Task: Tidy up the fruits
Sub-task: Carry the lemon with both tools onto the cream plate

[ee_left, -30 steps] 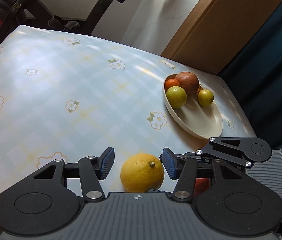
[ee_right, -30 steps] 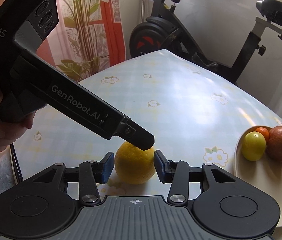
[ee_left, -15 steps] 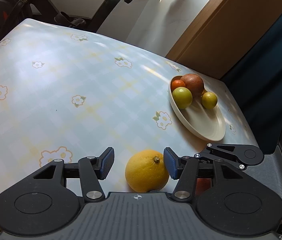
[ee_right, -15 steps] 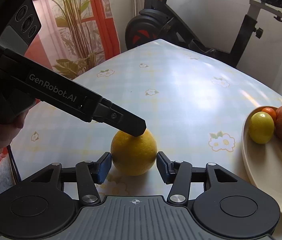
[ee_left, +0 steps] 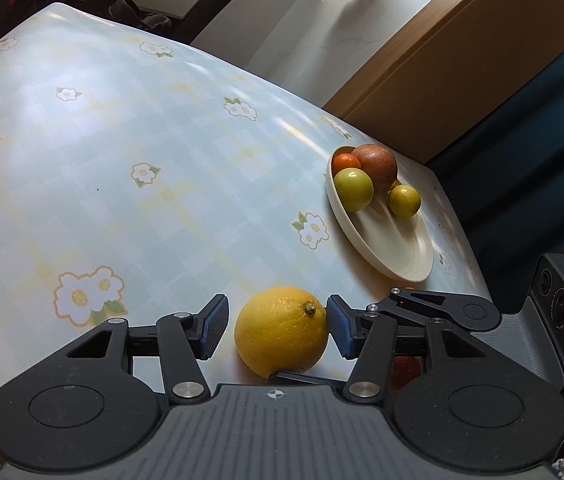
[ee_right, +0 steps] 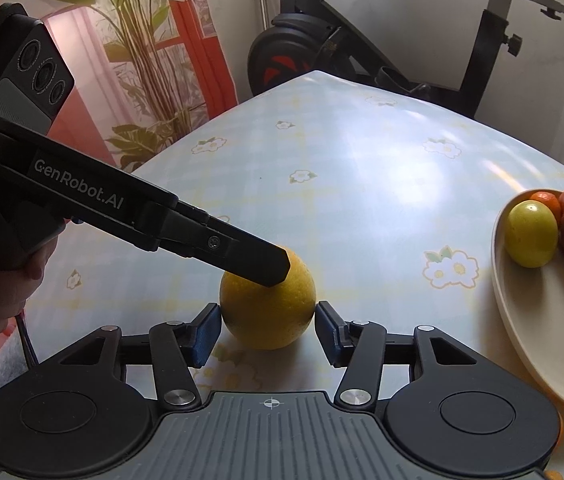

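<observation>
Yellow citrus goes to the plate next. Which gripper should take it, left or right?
Right, probably. The yellow citrus sits centred between the right gripper pads, and the plate lies on its side. In the left gripper the fruit sits off-centre against one pad.

The reddish fruit [ee_left: 405, 367] hides behind the left gripper [ee_left: 275, 327] linkage (kind unclear), the plate [ee_right: 530, 344] cropped rightward.

Yellow lemon [ee_left: 282, 330] beside fruit plate [ee_left: 398, 256]
</observation>
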`<state>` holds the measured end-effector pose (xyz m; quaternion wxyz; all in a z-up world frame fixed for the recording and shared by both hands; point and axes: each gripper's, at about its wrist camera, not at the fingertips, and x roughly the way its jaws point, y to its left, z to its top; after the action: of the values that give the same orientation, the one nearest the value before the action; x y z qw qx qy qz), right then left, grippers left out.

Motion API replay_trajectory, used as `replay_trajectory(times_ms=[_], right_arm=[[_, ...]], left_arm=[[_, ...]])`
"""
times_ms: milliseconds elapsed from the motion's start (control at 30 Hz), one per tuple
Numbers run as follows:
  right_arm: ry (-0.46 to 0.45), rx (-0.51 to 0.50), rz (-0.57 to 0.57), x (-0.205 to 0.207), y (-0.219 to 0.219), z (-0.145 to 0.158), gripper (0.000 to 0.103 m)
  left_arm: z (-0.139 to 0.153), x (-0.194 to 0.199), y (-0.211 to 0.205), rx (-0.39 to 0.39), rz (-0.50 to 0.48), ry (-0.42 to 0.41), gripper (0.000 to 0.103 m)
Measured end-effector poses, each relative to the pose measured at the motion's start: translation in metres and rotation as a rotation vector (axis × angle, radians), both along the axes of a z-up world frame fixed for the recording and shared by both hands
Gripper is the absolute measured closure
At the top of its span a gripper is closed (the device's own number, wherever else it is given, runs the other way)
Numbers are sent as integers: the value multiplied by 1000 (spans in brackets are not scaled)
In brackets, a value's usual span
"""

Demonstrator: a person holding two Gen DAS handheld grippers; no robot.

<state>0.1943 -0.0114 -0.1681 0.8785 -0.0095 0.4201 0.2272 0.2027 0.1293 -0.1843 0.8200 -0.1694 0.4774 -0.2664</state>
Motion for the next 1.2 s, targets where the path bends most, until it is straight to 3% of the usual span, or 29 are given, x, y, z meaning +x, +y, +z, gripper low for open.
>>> replay_trajectory(times_ms=[400,733,1200], right_arm=[[4,43,-25,-2,-6,-4,56],[-95,81,-68,-15,-24,14,56],[-218,103,-193,-28,-114,48,56]], left_arm=[[-1,-1,-2,0,-13,1,52],[23,-2,-16,12,-17,-65,52],[68,25,-113,62,-130,-161,52]])
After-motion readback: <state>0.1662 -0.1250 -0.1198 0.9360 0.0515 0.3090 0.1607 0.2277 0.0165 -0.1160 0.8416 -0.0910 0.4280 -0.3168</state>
